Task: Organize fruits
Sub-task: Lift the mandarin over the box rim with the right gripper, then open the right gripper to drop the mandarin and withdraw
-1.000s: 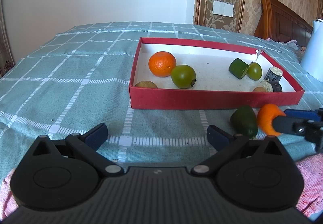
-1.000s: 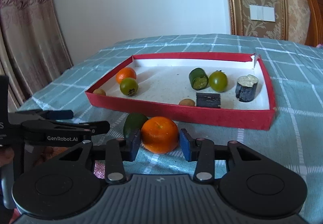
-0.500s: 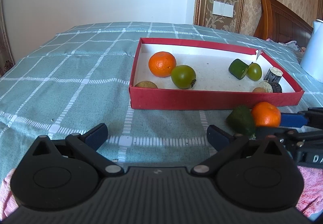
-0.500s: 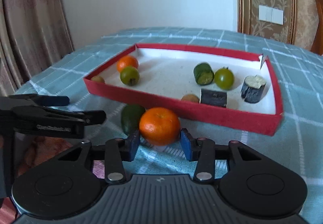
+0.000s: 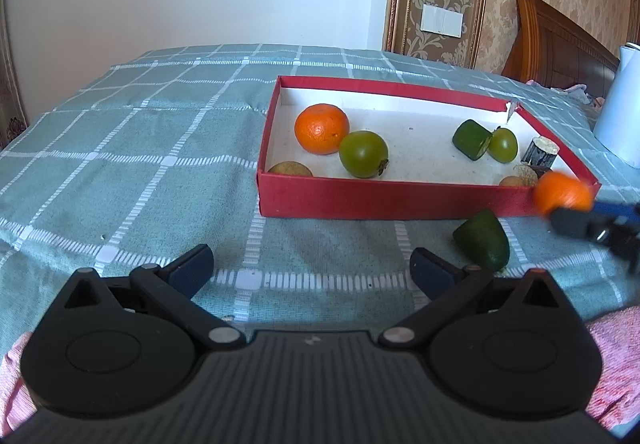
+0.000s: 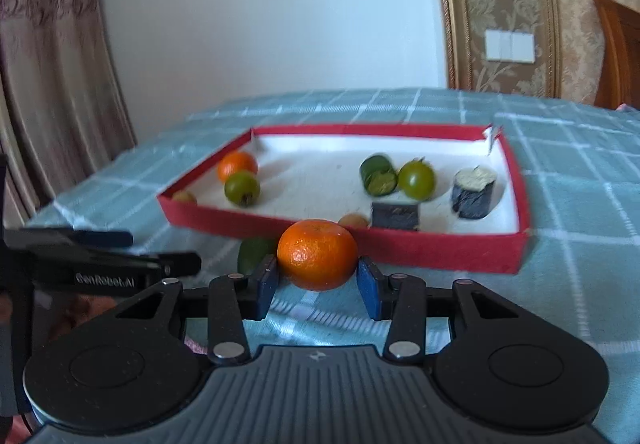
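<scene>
1. Right wrist view: the right gripper (image 6: 317,284) clamps an orange (image 6: 317,254) between its 2 blue pads (image 6: 266,286), holding it above the checked teal bedspread (image 6: 580,284), just short of the near wall of a red box (image 6: 440,254).
2. Left wrist view: the same orange (image 5: 563,192) shows blurred at the right edge, in front of the box's near right corner, with the right gripper (image 5: 576,219) under it.
3. Left wrist view: the left gripper (image 5: 312,270) has its jaws spread wide, nothing between them, low over the bedspread (image 5: 120,163) near the camera.
4. A dark green fruit (image 5: 483,240) lies on the bedspread outside the box, just in front of its near wall (image 5: 380,199) and left of the held orange.
5. Inside the box, at its left end, a second orange (image 5: 321,128) touches a round green fruit (image 5: 363,154); a small brown fruit (image 5: 289,168) sits in the near left corner.
6. Toward the right end of the box, a cut green piece (image 5: 472,139) rests against another round green fruit (image 5: 503,145); 2 dark cut cylinders (image 6: 473,192) and (image 6: 395,215) and another small brown fruit (image 6: 353,221) lie near the right wall.
7. A white vessel (image 5: 620,107) stands on the bed to the right, beyond the box, before a wooden headboard (image 5: 560,39).
</scene>
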